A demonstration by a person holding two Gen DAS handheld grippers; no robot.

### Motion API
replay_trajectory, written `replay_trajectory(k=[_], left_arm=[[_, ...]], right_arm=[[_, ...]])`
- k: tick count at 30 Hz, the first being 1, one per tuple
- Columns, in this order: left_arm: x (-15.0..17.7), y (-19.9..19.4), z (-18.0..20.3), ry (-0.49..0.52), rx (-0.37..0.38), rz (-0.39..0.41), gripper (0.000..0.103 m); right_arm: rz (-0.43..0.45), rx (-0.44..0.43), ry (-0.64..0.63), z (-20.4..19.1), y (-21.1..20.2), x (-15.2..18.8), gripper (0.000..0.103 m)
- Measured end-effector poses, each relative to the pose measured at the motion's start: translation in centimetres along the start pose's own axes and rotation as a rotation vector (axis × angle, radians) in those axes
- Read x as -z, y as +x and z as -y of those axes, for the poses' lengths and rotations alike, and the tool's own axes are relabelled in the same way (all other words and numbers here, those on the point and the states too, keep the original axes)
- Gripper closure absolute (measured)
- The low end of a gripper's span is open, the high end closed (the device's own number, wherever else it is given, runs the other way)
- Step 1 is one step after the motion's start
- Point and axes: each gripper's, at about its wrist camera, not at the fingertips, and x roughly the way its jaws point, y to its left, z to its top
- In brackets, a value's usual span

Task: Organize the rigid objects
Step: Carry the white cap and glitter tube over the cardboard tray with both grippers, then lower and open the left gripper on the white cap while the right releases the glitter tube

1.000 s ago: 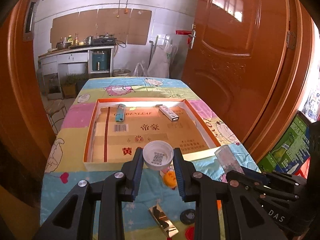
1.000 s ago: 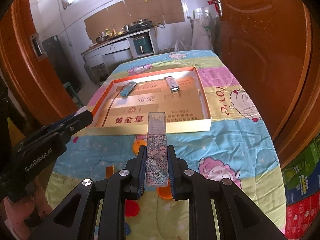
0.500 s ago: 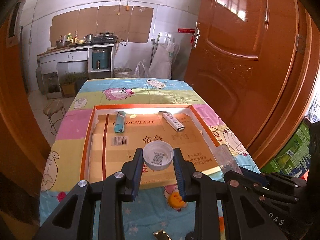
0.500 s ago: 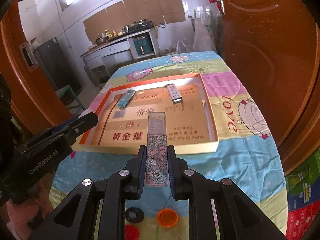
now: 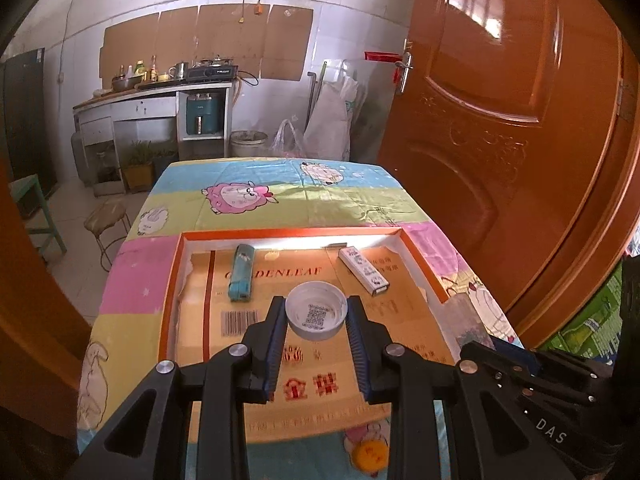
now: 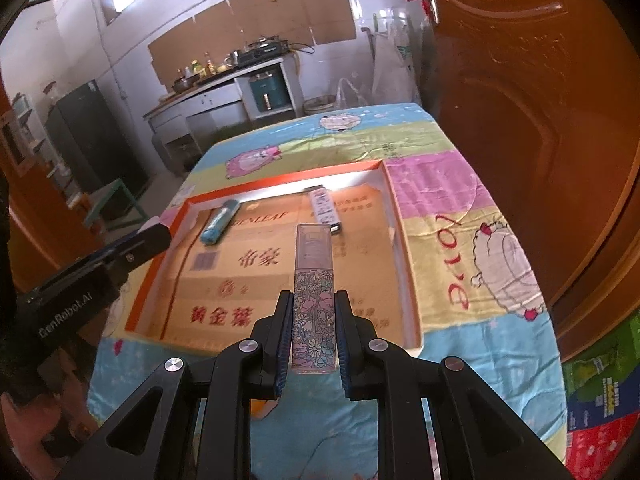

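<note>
Cap and floral tube carried over tray

Left gripper jaws clamped on white cap, above tray middle. Right gripper jaws clamped on floral tube, over tray's near edge. Both probably light, rigid, slick plastic; best gripped mid-body, across flat sides.

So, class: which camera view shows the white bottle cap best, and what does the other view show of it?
The left wrist view. There the white bottle cap sits centred between the left gripper pads, open side up, its printed code visible. The right wrist view shows only that gripper's side at the left edge; the cap itself is hidden.
</note>
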Motion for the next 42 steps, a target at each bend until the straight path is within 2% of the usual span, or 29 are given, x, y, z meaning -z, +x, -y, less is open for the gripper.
replay_trajectory(k=[9,20,31,42], left_arm=[[-2.3,3.3,-0.2,-0.010,0.004,-0.032,0.073],[-4.6,7.4,-0.9,-0.023,0.000,-0.075,0.073],[-5.5,11.0,-1.6,-0.032,-0.020,-0.123,0.073],[-5.5,14.5,-1.8,-0.027,-0.036,-0.201,0.073]], right_arm=[[0.005,0.046,-0.011,1.5,2.6,-3.3,0.083],[-0.029,0.072,-0.049,2.2,7.7,-7.4,0.083],[-0.066,0.088,-0.101,2.0,11.4,-9.2,0.083],[-0.129,0.089,-0.130,2.1,14.3,-9.7,0.083]])
